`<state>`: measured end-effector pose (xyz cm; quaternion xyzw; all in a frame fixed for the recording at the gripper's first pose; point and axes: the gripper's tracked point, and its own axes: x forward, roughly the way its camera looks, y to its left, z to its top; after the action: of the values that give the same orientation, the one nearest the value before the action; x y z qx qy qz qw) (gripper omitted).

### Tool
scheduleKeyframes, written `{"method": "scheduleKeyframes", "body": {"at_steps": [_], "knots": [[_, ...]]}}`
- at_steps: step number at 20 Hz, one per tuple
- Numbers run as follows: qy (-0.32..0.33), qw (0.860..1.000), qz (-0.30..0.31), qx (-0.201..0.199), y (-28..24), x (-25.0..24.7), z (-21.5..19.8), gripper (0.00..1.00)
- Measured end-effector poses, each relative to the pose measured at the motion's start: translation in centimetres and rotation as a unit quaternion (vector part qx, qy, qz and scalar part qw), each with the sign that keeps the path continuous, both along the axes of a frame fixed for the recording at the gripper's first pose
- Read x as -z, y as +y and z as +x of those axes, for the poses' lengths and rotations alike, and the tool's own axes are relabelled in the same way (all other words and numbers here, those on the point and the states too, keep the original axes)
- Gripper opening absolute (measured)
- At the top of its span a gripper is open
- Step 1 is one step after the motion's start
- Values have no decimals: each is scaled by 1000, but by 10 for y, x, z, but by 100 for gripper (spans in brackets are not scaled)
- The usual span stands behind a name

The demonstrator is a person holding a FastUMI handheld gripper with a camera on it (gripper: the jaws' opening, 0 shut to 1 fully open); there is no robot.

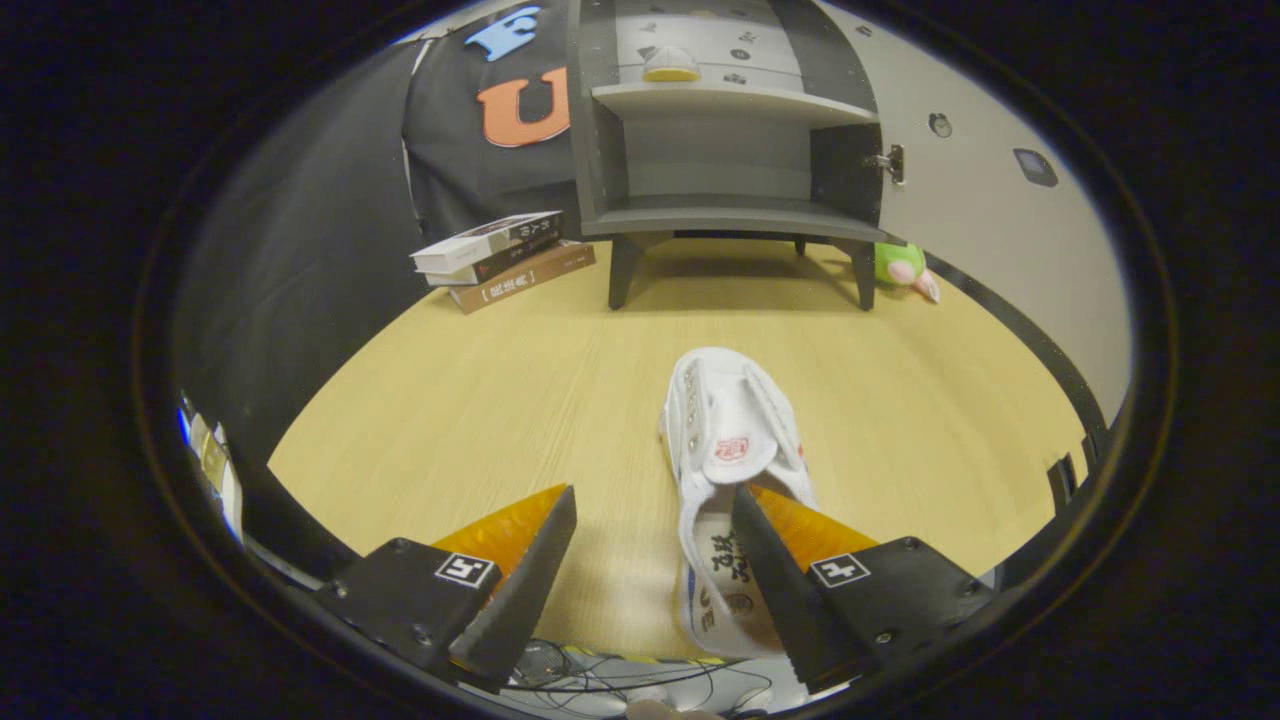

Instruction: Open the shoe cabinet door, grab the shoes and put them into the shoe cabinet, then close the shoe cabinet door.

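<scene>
Tongs [655, 545] apart w/ shoe [728, 470] between, wood table [480, 400].

A white shoe [728, 450] lies on the wooden floor before the open grey shoe cabinet [725, 150].

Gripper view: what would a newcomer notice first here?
First, the white shoe lying on the wooden table, its heel between the open gripper fingers, close by the right one. Beyond it stands the grey shoe cabinet with its door open, a stack of books to its left.
</scene>
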<state>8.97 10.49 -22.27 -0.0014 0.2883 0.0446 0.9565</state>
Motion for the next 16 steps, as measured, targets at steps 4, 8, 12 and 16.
{"method": "scheduleKeyframes", "body": {"at_steps": [4, 8, 12, 16], "knots": [[-16, 1000, 11, 9, 2, -1, 10, 99], [-23, 999, 35, 1, 8, -2, 18, 97], [-29, 999, 33, 2, 4, 0, 24, 47], [-20, 1000, 8, -8, -3, -7, 21, 12]]}}
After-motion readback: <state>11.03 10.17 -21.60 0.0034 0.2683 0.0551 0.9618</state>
